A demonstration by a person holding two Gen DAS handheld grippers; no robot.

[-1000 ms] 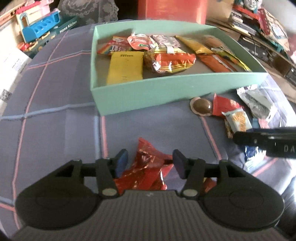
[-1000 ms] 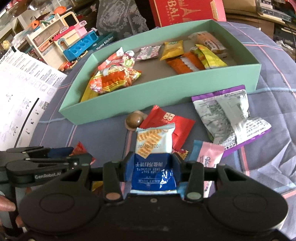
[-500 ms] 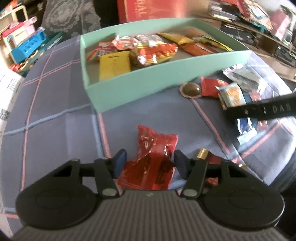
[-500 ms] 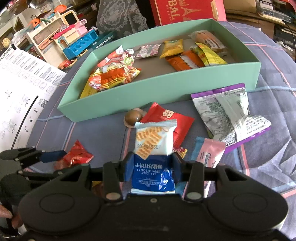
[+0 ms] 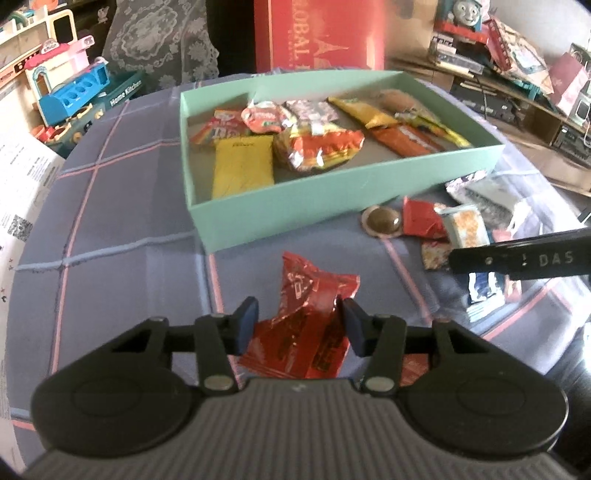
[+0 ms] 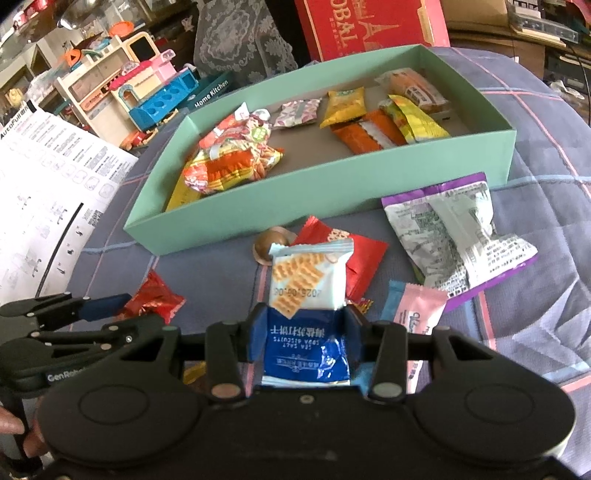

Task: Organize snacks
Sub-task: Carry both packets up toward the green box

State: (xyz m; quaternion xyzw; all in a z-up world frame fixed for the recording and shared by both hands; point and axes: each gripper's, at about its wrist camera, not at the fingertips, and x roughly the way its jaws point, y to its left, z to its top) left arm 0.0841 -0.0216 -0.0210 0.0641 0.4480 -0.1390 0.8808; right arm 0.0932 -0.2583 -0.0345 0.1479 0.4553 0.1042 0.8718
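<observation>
A teal box (image 5: 332, 199) (image 6: 295, 199) with several snack packets inside stands on the plaid cloth. In front of it lies a red foil packet (image 5: 310, 295) (image 6: 155, 299). My left gripper (image 5: 299, 317) (image 6: 125, 314) straddles that packet; its jaws are closing, with the pads close to its sides. My right gripper (image 6: 303, 325) is shut on the blue end of a blue and white biscuit packet (image 6: 306, 280) (image 5: 467, 225). A black finger (image 5: 517, 258) of the right gripper crosses the left wrist view's right edge.
Loose on the cloth near the box: a round brown sweet (image 6: 269, 243), a red packet (image 6: 354, 251), crumpled silver packets with purple edges (image 6: 450, 236) and a pink packet (image 6: 413, 314). A printed sheet (image 6: 44, 206) lies left; a toy kitchen (image 6: 140, 92) and red carton (image 6: 369, 26) stand behind.
The left jaws have narrowed around the red foil packet and the left view has shifted slightly. The right gripper and its biscuit packet have stayed put.
</observation>
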